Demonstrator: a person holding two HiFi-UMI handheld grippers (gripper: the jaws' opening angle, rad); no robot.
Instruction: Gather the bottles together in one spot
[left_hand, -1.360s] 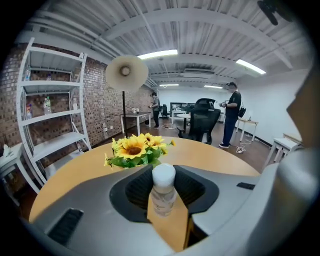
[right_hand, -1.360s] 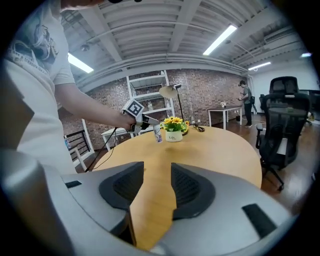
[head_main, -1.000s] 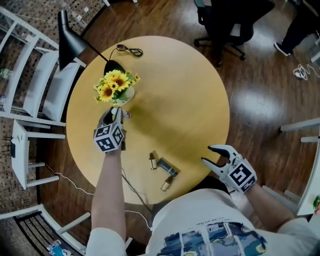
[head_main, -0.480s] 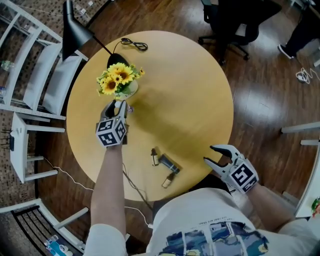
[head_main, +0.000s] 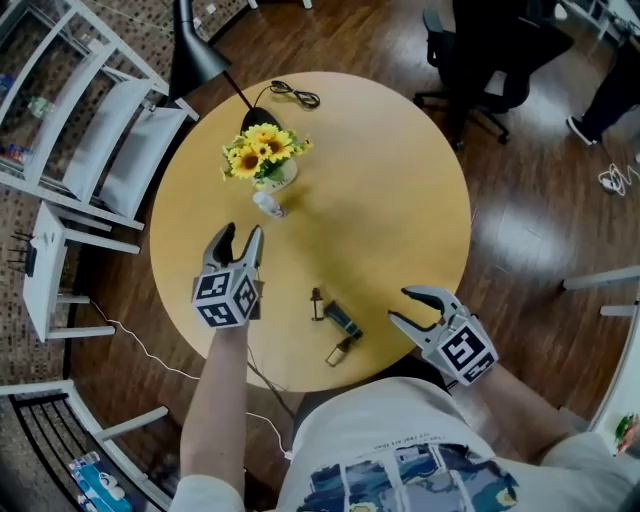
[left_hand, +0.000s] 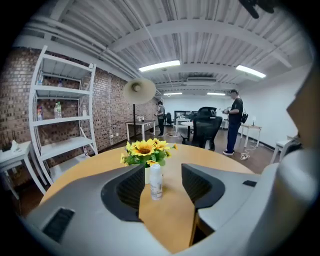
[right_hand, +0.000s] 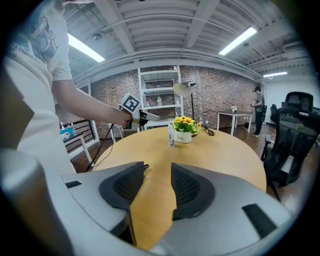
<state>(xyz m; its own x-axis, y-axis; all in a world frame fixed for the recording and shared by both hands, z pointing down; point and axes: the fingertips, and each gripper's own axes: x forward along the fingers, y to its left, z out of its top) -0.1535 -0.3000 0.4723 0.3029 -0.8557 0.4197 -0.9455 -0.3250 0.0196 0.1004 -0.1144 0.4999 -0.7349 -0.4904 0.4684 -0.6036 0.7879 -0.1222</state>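
Left gripper (head_main: 240, 236) holds its jaws wide apart, having just been opening; nothing is pressed between the pads; the white bottle (head_main: 268, 205) stands upright on the table just ahead of the fingertips, clear of both and lined up with the gap in the left gripper view; directly behind that bottle, farther from the gripper, is the vase of sunflowers (head_main: 265, 160), with the bottle just beside its base; beyond the vase a black lamp base (head_main: 258, 118) and a coiled cord (head_main: 297, 96) sit near the far rim of the round table (head_main: 400, 190); off to this gripper's right, near the table's near edge, three small bottles (head_main: 342, 320) lie on their sides close together, the middle one dark, well apart from the white bottle; right gripper (head_main: 399, 306) hovers at the near edge just right of those lying bottles, jaws parted and empty, with bare tabletop showing between the pads; far ahead of it and to its left are the white bottle, the vase and the left gripper; past the table on its right is a black office chair (head_main: 500, 40); white shelving (head_main: 60, 150) stands to the left of the left gripper
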